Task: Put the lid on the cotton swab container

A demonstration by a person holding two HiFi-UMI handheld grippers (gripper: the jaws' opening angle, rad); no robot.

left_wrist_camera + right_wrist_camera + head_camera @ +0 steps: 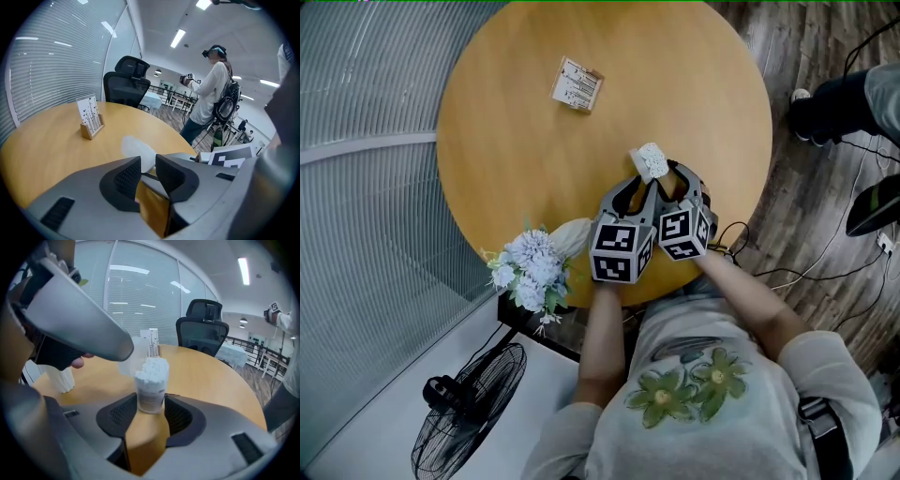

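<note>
The clear cotton swab container point(151, 385), packed with white swabs, stands on the round wooden table point(516, 169) between the fingertips of my right gripper point(151, 403). The pads flank it closely with slim gaps, so that gripper is open. In the head view the container point(652, 161) shows just beyond both grippers, near the table's near edge. My left gripper point(147, 164) is shut on the rim of the translucent lid point(137, 149). It holds the lid point(125, 363) up, just left of the container's top. From above, the left gripper point(637, 186) and right gripper point(677, 176) sit side by side.
A small wooden card holder point(577, 84) stands at the table's far side. A white vase of pale flowers point(534, 267) is at the near left edge. A floor fan point(469, 408) and cables point(825, 262) lie beyond the table. A person point(208, 93) and an office chair point(126, 84) are in the background.
</note>
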